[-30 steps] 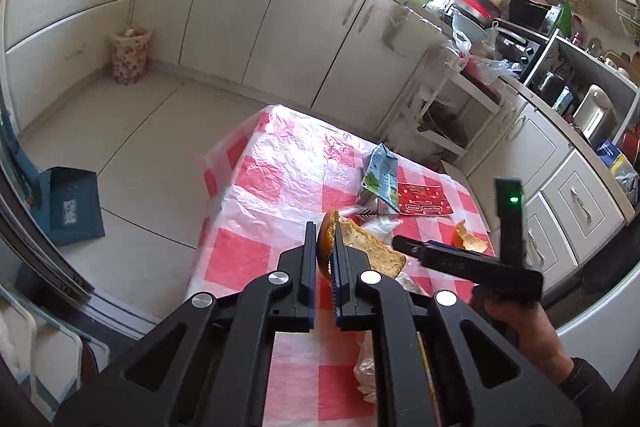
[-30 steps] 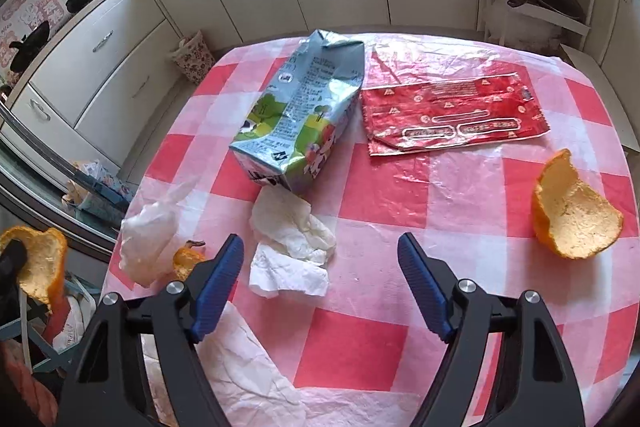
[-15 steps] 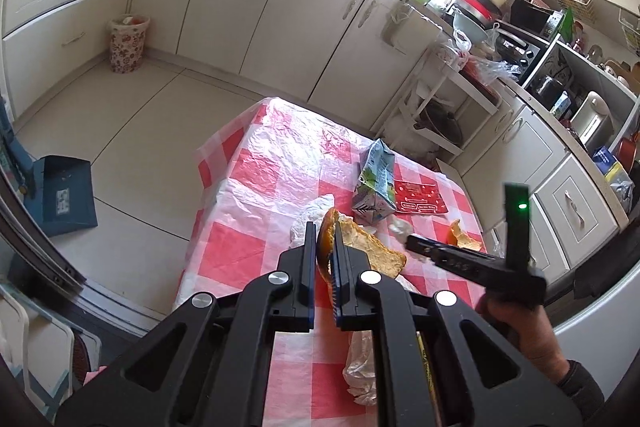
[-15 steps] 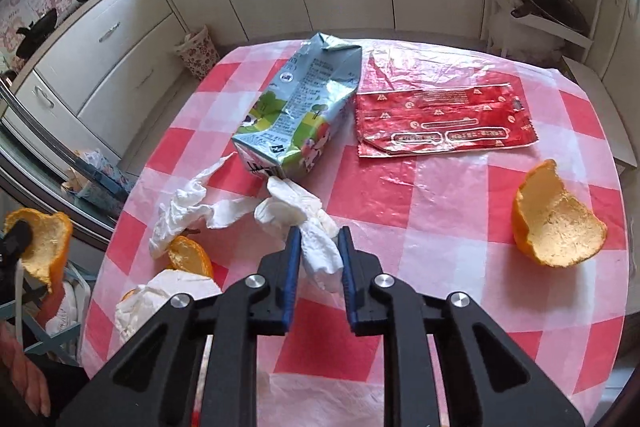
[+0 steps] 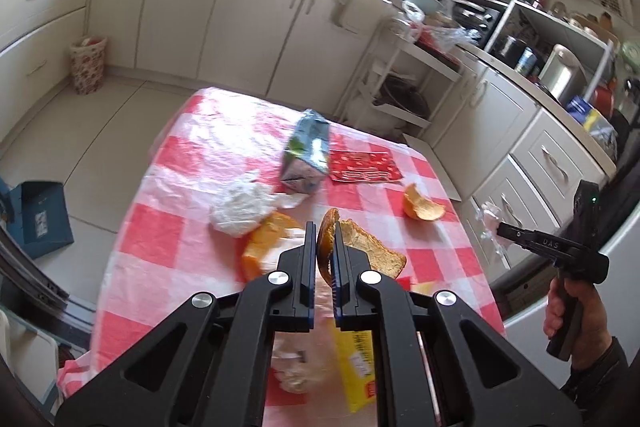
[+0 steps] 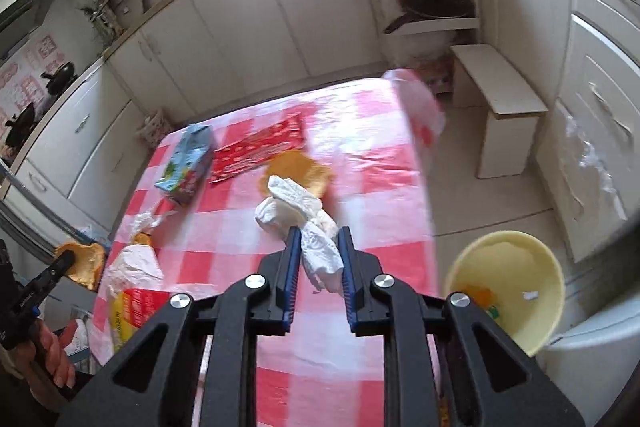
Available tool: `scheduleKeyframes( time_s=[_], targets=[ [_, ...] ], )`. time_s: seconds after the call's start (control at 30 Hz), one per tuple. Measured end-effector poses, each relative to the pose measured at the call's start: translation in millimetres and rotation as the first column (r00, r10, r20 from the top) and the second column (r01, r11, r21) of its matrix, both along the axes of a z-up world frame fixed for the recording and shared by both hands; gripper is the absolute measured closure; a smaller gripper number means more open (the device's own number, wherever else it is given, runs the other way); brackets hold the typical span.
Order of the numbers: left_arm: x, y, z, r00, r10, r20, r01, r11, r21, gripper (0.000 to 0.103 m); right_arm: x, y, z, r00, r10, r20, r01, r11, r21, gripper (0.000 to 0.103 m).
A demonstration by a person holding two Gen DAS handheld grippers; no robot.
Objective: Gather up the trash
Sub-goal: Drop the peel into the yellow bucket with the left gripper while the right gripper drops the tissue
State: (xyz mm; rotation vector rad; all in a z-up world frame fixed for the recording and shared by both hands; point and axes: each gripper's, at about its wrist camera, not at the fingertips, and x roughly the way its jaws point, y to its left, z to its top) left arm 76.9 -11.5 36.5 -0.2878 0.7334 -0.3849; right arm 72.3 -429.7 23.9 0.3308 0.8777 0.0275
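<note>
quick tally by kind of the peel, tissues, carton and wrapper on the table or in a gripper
orange peel pieces: 3, one in the left gripper
crumpled tissues: 2, one in the right gripper
drink carton: 1
red wrapper: 1
total: 7

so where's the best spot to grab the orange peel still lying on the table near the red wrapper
Pinch the thin raised rim of the orange peel, coming down from above. It lies as an open cup on the tablecloth, apart from the red wrapper, so the upright edge probably fits narrow jaws better than the curved body.
</note>
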Motion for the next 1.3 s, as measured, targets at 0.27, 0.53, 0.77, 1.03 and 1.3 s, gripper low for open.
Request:
scheduleKeyframes(
  time_s=[0.27,0.53,0.77,1.03,1.3],
  targets=[
    [-13.5,-94.9,-1.3,0.982,-0.188,0.018,0.187,0.982,0.017,0.097,-32.4,-130.2,-87.0,0.937,-0.261,-0.232,0.267,0.964,-0.006,0.082],
    [-19.7,-201.7,-13.7,0.934,-0.353,-0.044,0.355,0.934,0.048,0.097,-37.8,-168.5,-97.3,0.914,-0.314,-0.257,0.351,0.929,0.116,0.05],
    [5.0,-338.1,-56.7,0.867,-0.457,-0.2,0.475,0.878,0.055,0.097,-68.2,-169.4,9.4,0.917,-0.394,0.068,0.375,0.907,0.193,0.032],
    [23.8,-446.9,-102.7,0.8,-0.454,-0.393,0.53,0.841,0.107,0.061,-89.0,-178.3,47.9,0.894,-0.405,0.19,0.359,0.903,0.234,0.03],
    [12.0,-401.2,-56.2,0.858,-0.426,-0.289,0.474,0.872,0.123,0.043,-91.0,-179.1,50.2,0.886,-0.422,0.193,0.359,0.886,0.293,0.03]
  ],
)
